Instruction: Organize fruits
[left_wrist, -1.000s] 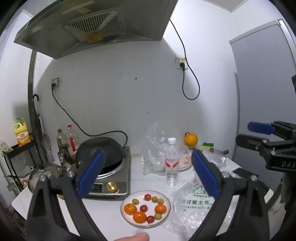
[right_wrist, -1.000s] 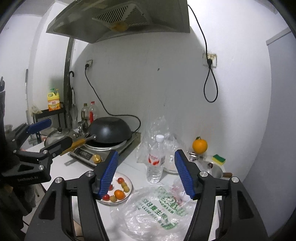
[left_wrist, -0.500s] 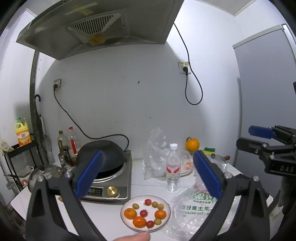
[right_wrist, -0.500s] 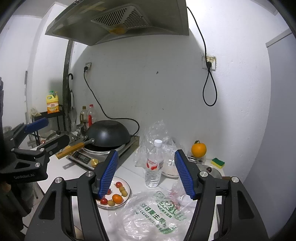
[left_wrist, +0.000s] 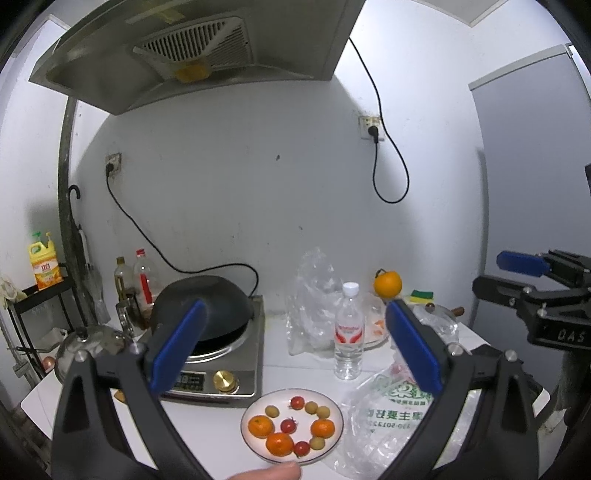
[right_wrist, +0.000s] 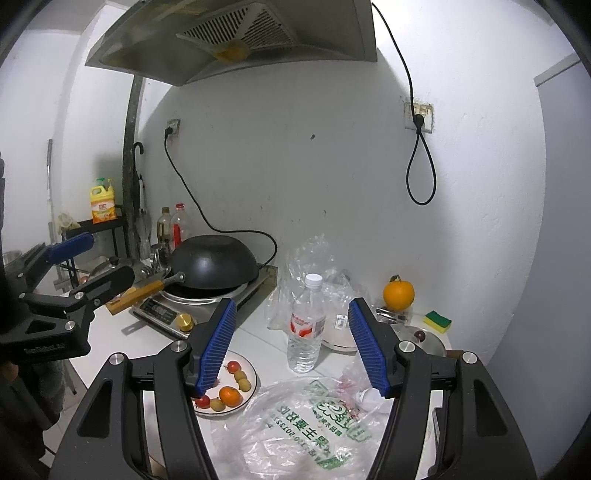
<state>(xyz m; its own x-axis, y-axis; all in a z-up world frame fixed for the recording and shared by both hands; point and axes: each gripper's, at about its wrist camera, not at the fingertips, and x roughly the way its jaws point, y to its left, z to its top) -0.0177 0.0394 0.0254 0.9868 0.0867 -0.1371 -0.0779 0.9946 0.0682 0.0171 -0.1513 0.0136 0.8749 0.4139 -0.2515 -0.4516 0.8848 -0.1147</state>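
Observation:
A white plate (left_wrist: 255, 414) near the counter's front edge holds small oranges (left_wrist: 260, 426), red cherry tomatoes (left_wrist: 288, 425) and small green fruits (left_wrist: 311, 407). It also shows in the right wrist view (right_wrist: 248, 365). A larger orange (left_wrist: 387, 283) sits at the back right, also seen in the right wrist view (right_wrist: 398, 294). A clear plastic bag with green print (right_wrist: 306, 424) lies flat right of the plate. My left gripper (left_wrist: 291, 350) is open, high above the plate. My right gripper (right_wrist: 291, 347) is open, above the bag and plate. Both are empty.
A water bottle (left_wrist: 347, 330) stands behind the plate. A black wok (left_wrist: 207, 310) sits on an induction cooker (left_wrist: 225, 369) at the left. Crumpled clear bags (left_wrist: 314, 302), a sponge (right_wrist: 437, 320) and a pot lid (right_wrist: 421, 341) lie at the back right. A range hood (left_wrist: 192, 51) hangs overhead.
Both grippers have risen and tilted up a little, so the counter sits lower in both views. Nothing on the counter has moved.

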